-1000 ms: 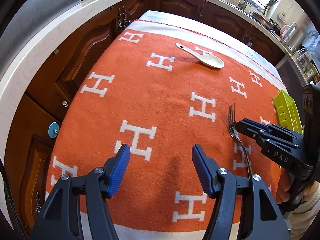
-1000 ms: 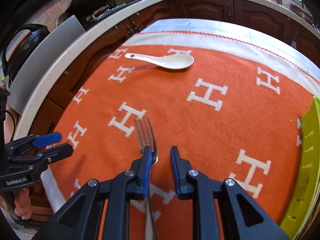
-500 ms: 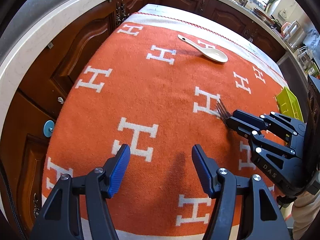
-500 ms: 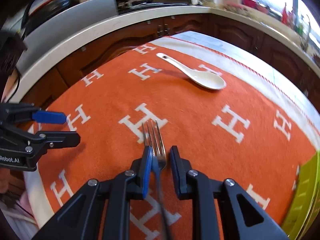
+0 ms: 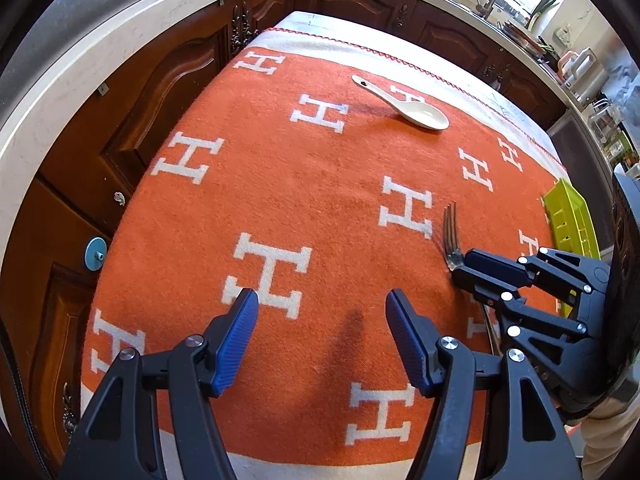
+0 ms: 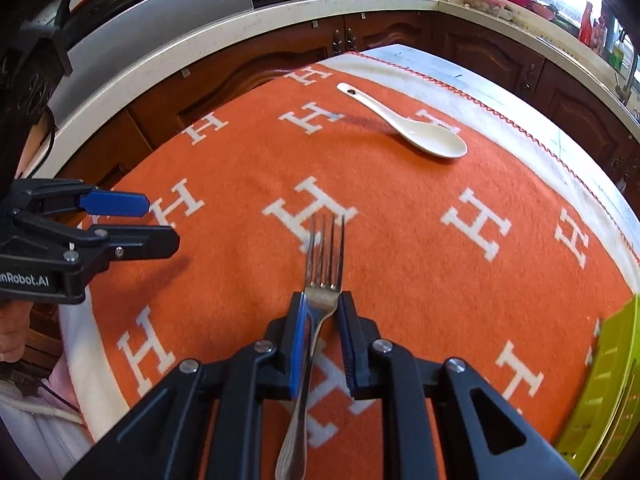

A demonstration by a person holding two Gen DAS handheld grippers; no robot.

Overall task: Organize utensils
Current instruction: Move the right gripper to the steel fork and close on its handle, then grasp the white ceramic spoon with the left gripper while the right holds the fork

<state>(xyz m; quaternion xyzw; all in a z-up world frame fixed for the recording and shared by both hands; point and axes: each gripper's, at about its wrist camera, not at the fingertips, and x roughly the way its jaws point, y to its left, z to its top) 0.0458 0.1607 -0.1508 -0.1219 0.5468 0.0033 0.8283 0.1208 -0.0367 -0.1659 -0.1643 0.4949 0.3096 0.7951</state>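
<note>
A metal fork [image 6: 325, 264] is clamped at its neck between my right gripper [image 6: 323, 308] fingers, tines pointing forward, held above the orange cloth. In the left wrist view the fork [image 5: 451, 236] sticks out of the right gripper [image 5: 464, 268] at the right. A white ceramic spoon [image 6: 416, 130] lies on the cloth farther back; it also shows in the left wrist view [image 5: 408, 106]. My left gripper [image 5: 322, 336] is open and empty over the near part of the cloth.
An orange cloth with white H marks [image 5: 304, 184] covers the table. A green slotted tray [image 6: 600, 392] stands at the right edge, also seen in the left wrist view [image 5: 570, 216]. Dark wood cabinets and a pale countertop [image 6: 240, 32] surround the table.
My right gripper has lifted the fork off the cloth and turned, so the tines now point up the table. The left gripper has stayed open and nearly still.
</note>
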